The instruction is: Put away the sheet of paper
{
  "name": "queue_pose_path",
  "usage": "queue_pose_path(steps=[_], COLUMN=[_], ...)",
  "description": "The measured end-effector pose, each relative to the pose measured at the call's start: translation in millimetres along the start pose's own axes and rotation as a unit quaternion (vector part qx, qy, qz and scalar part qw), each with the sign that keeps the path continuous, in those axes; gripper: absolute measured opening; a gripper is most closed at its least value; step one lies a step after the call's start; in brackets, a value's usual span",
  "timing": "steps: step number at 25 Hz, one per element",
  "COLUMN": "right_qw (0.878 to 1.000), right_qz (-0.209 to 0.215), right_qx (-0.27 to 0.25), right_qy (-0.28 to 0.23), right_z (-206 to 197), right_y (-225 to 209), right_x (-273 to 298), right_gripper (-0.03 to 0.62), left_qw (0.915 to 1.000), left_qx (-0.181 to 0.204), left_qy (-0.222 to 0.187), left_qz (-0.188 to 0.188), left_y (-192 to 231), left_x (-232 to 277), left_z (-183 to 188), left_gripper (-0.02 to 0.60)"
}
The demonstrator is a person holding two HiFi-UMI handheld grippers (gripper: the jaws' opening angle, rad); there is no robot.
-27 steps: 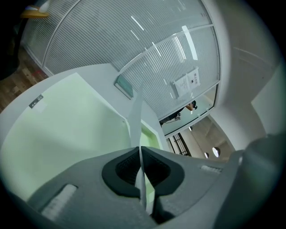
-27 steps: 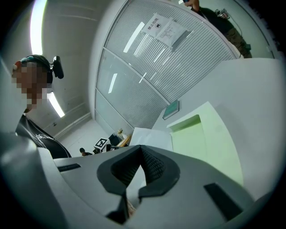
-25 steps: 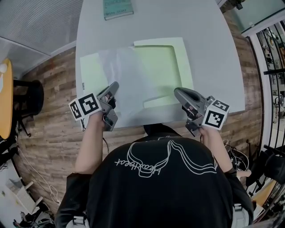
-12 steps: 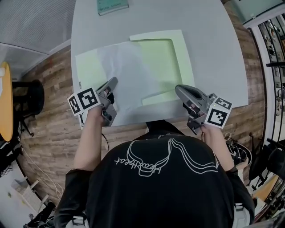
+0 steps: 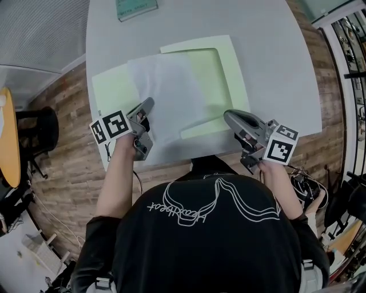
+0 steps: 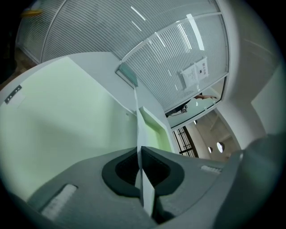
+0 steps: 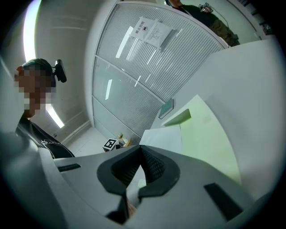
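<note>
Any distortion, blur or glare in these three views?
Head view: sharp, evenly lit, table edges bowed, soft shadow beside the sheet of paper. Left gripper view: heavy fisheye, dark corners, left claw soft. Right gripper view: same fisheye, bright light streak at left.

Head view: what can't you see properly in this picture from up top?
All in the head view:
- The book: cut off by the top edge, and its cover print is too small to read.
- The table: its near edge is hidden behind the person.
- The folder: its middle is covered by the paper.
- The paper's near corner: hidden by the left gripper pinching it.
</note>
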State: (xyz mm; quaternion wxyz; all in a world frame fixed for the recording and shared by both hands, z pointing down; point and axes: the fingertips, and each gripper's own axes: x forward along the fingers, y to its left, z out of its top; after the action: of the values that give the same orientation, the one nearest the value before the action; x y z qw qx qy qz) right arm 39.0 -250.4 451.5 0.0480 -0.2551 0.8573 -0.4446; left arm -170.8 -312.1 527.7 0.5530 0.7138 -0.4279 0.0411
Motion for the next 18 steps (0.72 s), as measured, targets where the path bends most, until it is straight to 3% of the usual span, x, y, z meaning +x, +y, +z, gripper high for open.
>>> queue_pose_path(steps=[18], right_qw=[1.0], right_qz=[-0.01], right_qx=[0.001], right_qy=[0.001], right_z=[-5.0], right_y=[-15.0], right_x=[-6.9], right_gripper=[0.008], left_qw=[0.9995], left_qx=[0.006], left_qy=[0.03], left_qz=[0.011], left_y=[-3.1], left_x=[57.5], left_z=[-16.8], left_gripper=[0.012])
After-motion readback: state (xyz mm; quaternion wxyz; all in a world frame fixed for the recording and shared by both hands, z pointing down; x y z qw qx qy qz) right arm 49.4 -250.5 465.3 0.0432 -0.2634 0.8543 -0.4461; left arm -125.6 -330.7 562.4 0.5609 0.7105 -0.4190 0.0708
